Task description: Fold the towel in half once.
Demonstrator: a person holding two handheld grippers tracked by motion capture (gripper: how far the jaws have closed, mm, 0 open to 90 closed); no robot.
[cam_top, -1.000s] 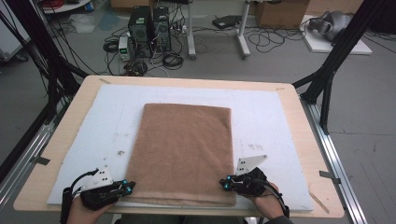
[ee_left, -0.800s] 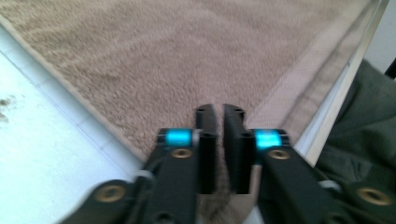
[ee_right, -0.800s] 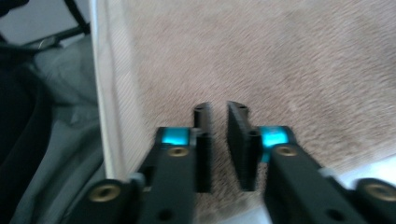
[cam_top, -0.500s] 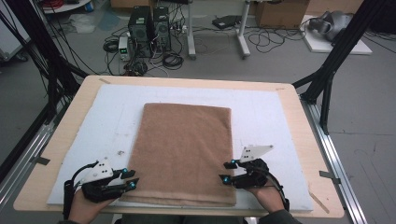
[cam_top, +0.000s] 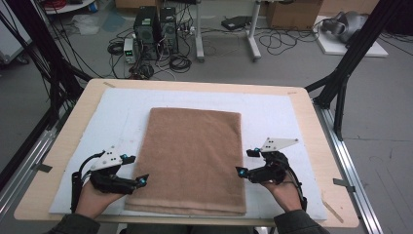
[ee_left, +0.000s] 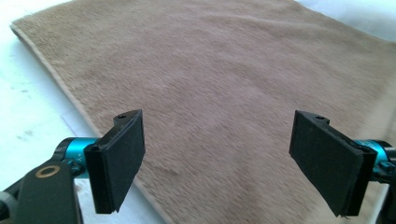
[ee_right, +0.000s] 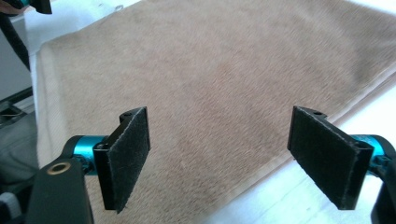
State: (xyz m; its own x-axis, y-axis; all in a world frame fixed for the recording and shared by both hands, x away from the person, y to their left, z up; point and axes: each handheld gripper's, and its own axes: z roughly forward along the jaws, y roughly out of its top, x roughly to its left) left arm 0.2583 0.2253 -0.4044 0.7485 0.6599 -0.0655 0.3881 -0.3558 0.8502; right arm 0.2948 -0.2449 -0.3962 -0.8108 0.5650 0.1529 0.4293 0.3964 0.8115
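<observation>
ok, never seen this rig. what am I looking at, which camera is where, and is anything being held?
No robot here: a person holds a two-jaw gripper in each hand. The high view looks down on the table from above the person's side, with the left gripper and right gripper beside a folded brown towel lying flat on a white mat. The two gripper views come from cameras riding on each tool, looking along its black pads at the towel. Both sets of jaws have just been opening and stand wide, nothing between them. Nothing is held.
</observation>
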